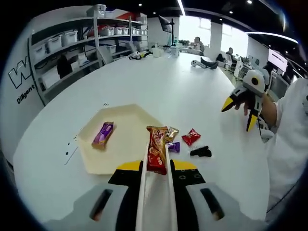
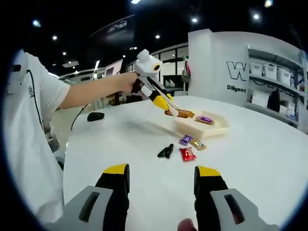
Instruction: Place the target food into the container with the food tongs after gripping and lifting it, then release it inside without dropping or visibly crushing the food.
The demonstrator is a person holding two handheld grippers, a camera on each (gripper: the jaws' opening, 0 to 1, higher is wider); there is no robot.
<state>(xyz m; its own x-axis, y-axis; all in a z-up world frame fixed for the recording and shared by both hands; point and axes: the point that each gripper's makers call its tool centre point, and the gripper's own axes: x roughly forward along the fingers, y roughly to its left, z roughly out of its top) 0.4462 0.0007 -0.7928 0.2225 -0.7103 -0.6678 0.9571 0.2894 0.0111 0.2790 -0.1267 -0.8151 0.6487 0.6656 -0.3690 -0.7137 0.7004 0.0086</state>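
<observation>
The left gripper (image 1: 156, 166) clenches white tongs (image 1: 155, 192), whose tips grasp a brown snack packet (image 1: 157, 150) above the near edge of the cream tray (image 1: 126, 144). A purple packet (image 1: 103, 134) lies inside the tray at 10 o'clock. On the desk (image 1: 159, 91) at 2 o'clock lie loose packets: red (image 1: 191, 136), gold (image 1: 172, 133), purple (image 1: 174, 147), black (image 1: 200, 152). The right gripper (image 2: 161, 185) hovers with fingers released.

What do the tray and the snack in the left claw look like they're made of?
The tray looks like matte cream moulded plastic or pulp: a smooth hexagon with a raised rim, no shine. The snack in the tongs held by the left claw is in glossy orange-red foil or plastic film, crinkled and glinting.
</observation>
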